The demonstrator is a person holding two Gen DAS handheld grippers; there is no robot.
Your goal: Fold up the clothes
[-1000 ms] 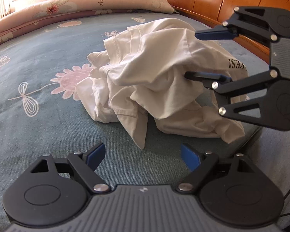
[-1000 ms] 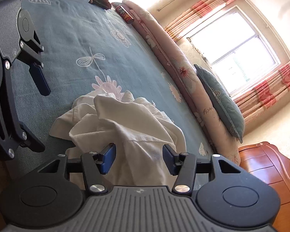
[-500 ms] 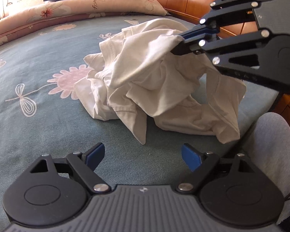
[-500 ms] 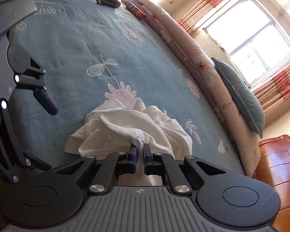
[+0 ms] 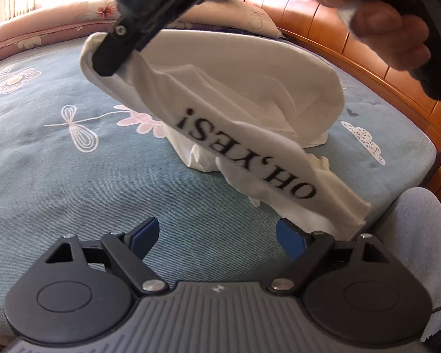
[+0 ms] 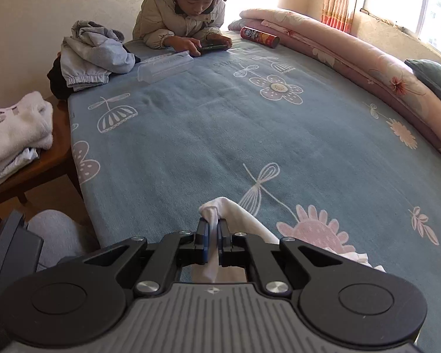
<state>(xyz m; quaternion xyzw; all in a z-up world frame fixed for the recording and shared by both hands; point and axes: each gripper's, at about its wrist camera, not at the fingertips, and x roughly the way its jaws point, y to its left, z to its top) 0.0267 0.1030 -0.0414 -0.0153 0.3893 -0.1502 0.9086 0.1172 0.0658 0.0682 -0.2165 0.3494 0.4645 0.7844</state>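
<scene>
One garment is all we are handling here, and it is lying across the blue flowered bed point(image 5: 73, 182) — a white T-shirt point(image 5: 250, 94) with black letters, half lifted and half still crumpled on the cover. We are seeing its long axis running as a slanted band, from the high far-left corner down to the near right. The upper end is being held by the right gripper point(image 6: 213, 236); its jaws are clenched on a small pinch of the white cloth, which we are seeing clearly between the blue pads in the right wrist view. The lower end — a loose hem corner — is hanging just beside the right finger of the left gripper point(image 5: 219, 236), a little above it and not yet touching. This gripper is standing wide open and is holding nothing. We are judging that the left hand is the nearer one to the free end, so the coming move is turning on a short reach toward the right and slightly up.
</scene>
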